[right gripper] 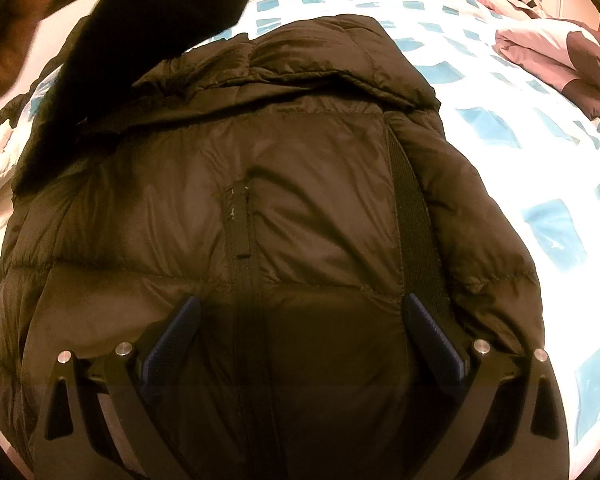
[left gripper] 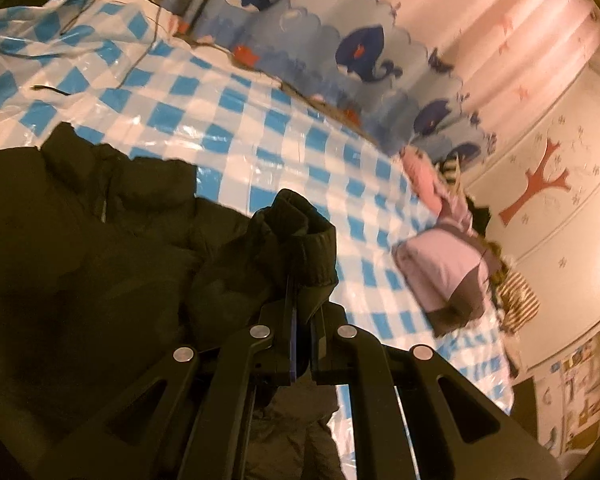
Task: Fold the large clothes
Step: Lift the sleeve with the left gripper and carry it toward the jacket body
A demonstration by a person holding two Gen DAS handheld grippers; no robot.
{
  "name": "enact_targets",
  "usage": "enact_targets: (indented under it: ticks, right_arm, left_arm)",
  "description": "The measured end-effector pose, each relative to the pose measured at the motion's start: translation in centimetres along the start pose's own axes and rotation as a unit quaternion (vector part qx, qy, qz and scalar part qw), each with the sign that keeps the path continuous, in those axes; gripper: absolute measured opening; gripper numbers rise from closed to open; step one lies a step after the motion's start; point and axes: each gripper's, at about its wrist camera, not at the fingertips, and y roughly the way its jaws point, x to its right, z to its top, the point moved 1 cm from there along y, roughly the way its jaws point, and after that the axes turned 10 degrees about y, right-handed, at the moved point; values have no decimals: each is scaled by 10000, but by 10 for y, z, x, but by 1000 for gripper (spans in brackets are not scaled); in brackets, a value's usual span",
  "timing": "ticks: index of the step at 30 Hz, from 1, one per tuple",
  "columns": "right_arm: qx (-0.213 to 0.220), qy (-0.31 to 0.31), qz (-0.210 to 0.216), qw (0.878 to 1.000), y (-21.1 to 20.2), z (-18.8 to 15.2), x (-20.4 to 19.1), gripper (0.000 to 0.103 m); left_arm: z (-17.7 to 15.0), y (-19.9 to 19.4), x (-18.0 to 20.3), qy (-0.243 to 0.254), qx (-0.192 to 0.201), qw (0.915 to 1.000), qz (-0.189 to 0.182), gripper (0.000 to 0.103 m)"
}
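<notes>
A large dark olive puffer jacket [right gripper: 300, 184] lies spread on a blue-and-white checked plastic sheet [right gripper: 500, 128] over a bed. In the left wrist view my left gripper [left gripper: 300, 296] is shut on the jacket's ribbed sleeve cuff [left gripper: 300, 236] and holds it lifted above the jacket body [left gripper: 80, 240]. In the right wrist view my right gripper [right gripper: 300, 312] is open, its blue pads [right gripper: 428, 332] spread just above the jacket's lower front. The lifted sleeve [right gripper: 148, 20] hangs dark and blurred at the upper left of that view.
A folded lilac and grey garment [left gripper: 448, 284] [right gripper: 556, 56] and a pile of other clothes [left gripper: 512, 300] lie at the far side of the sheet. A whale-print cloth [left gripper: 360, 52] lines the wall. Thin cables [left gripper: 112, 20] cross the sheet's corner.
</notes>
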Motion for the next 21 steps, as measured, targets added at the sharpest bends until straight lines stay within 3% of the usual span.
enact_targets:
  ticks: [8,17,19,21]
  right_arm:
    - [4,6,6,10000,-1,-1,0,97]
    - [7,11,11,10000,-1,-1,0,97]
    - [8,10,9,10000,-1,-1,0,97]
    - [9,8,6,10000,-1,-1,0,97]
  left_arm:
    - [-24,33,22,585,-357,9976,91,3]
    - [-27,46,45,1078,-430,9932,-57,3]
    - [-29,53,50,1178,-541,9915,-85,3]
    - [-35,68,52,1298,-900,9874,-140,3]
